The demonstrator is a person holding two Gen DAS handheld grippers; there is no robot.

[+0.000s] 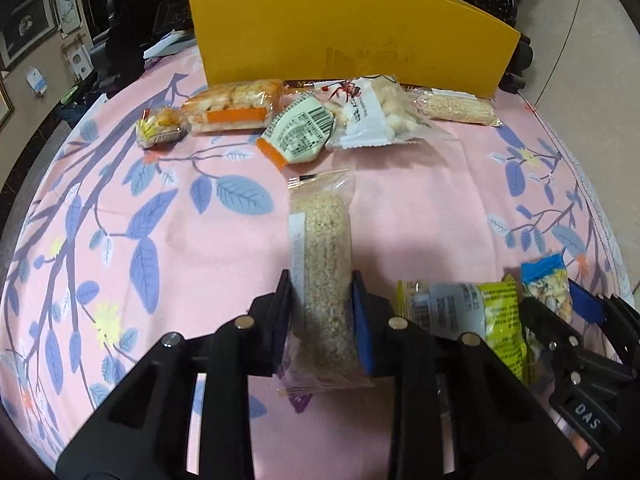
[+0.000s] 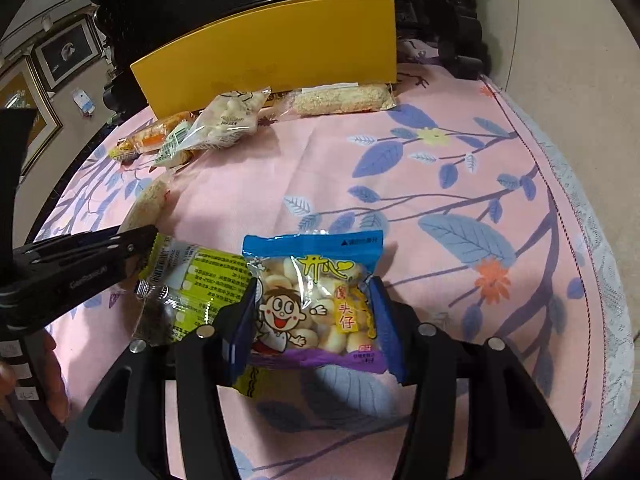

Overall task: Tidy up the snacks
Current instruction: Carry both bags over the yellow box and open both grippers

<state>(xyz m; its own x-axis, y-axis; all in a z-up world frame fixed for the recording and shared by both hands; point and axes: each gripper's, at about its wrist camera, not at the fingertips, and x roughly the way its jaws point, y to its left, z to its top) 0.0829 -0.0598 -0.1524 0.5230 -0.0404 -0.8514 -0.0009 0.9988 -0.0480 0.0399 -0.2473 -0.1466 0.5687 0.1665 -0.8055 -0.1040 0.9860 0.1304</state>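
Observation:
My left gripper [image 1: 322, 292] is shut on a long sesame bar [image 1: 324, 256] in clear wrap, which points away over the pink cloth. My right gripper [image 2: 314, 300] is shut on a blue cartoon biscuit bag [image 2: 316, 300]; the bag also shows at the right of the left wrist view [image 1: 548, 284]. A yellow-green packet [image 2: 188, 292] lies just left of the biscuit bag, touching it, and also shows in the left wrist view [image 1: 480, 316]. The left gripper's body [image 2: 72, 268] shows at the left edge of the right wrist view.
A yellow box [image 1: 352, 36] stands at the table's far side. In front of it lie a row of snacks: an orange-striped pack [image 1: 232, 108], a small yellow pack [image 1: 160, 128], a barcode pack [image 1: 300, 132], a white ball-snack bag [image 1: 376, 116] and a second sesame bar [image 1: 456, 110]. The table edge [image 2: 592, 240] runs at right.

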